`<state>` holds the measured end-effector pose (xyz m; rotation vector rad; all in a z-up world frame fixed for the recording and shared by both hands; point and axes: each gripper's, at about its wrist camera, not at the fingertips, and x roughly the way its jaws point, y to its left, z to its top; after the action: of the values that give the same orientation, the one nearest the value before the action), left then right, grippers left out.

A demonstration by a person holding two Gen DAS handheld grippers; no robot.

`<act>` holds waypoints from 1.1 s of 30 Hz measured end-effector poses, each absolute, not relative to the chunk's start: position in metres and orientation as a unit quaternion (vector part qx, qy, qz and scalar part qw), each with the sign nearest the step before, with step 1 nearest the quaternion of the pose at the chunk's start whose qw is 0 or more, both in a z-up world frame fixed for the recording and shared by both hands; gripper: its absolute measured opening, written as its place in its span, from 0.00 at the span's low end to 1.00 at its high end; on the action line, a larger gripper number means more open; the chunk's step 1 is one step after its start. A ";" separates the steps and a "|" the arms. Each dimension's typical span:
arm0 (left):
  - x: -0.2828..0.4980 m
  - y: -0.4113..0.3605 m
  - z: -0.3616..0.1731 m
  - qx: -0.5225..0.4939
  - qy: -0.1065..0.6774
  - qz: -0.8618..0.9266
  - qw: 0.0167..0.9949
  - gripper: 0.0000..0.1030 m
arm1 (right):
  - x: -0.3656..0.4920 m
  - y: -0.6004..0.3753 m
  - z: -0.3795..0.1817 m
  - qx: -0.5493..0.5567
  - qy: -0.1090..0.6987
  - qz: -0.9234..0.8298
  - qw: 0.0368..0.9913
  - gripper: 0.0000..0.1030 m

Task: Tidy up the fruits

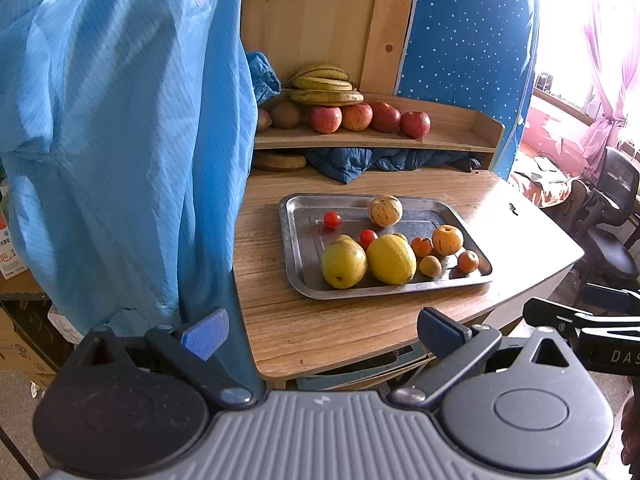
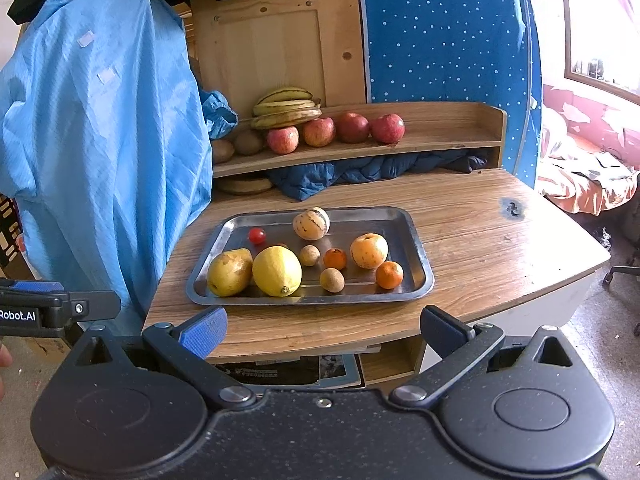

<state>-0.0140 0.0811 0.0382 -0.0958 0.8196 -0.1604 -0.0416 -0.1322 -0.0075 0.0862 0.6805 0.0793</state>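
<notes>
A steel tray (image 1: 294, 240) (image 2: 416, 240) on the wooden table holds a pear (image 1: 343, 262) (image 2: 230, 271), a lemon (image 1: 391, 259) (image 2: 277, 271), a striped melon (image 1: 385, 210) (image 2: 311, 223), cherry tomatoes (image 1: 332, 219) (image 2: 256, 235), small oranges (image 2: 389, 275) and several other small fruits. My left gripper (image 1: 322, 334) is open and empty, short of the table's front edge. My right gripper (image 2: 324, 332) is open and empty, also short of the front edge.
A wooden shelf (image 1: 452, 128) (image 2: 444, 128) behind the tray carries bananas (image 1: 324, 84) (image 2: 286, 108), several red apples (image 1: 370, 118) (image 2: 336, 130) and kiwis (image 2: 248, 142). A blue garment (image 1: 120, 140) (image 2: 104, 140) hangs at the left. A dark blue cloth (image 2: 360, 172) lies under the shelf.
</notes>
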 end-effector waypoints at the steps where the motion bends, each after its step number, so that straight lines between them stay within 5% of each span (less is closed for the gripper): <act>1: -0.014 0.081 0.038 -0.047 0.398 -0.077 0.913 0.99 | -0.041 -0.132 -0.007 0.042 0.333 0.039 0.941 0.99; 33: -0.005 0.070 0.032 -0.047 0.426 -0.061 0.901 0.99 | -0.035 -0.140 -0.011 0.039 0.340 0.042 0.939 0.99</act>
<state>-0.0054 0.0697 0.0316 -0.0979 0.8811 -0.1259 -0.0353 -0.1405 -0.0108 0.0799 0.6943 0.0868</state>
